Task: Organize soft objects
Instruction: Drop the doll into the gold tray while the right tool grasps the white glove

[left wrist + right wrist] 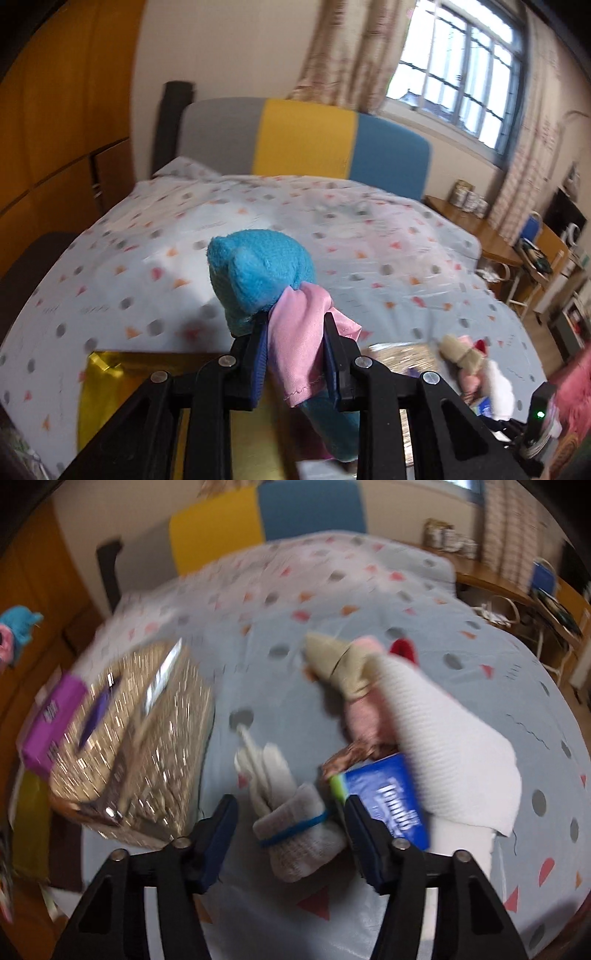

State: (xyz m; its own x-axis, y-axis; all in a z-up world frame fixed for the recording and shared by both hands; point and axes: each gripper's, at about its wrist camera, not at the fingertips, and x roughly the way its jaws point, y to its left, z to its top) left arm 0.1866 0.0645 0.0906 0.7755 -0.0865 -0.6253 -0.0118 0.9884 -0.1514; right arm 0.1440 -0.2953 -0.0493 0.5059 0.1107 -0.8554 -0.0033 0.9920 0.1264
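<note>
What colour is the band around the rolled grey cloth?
Blue band, clearest in the right wrist view.

One readable mark: white brand lettering, apparently "Tempo", on blue tissue pack (388, 805), near right on the bedspread, partly under white cloth. Purple box (51, 716), far left, carries print too blurred to read.

A blue plush (255, 273) with pink cloth (299, 332) stands upright, lifted. At 6 o'clock, a banded grey-white glove (295, 823) lies on the bed.
</note>
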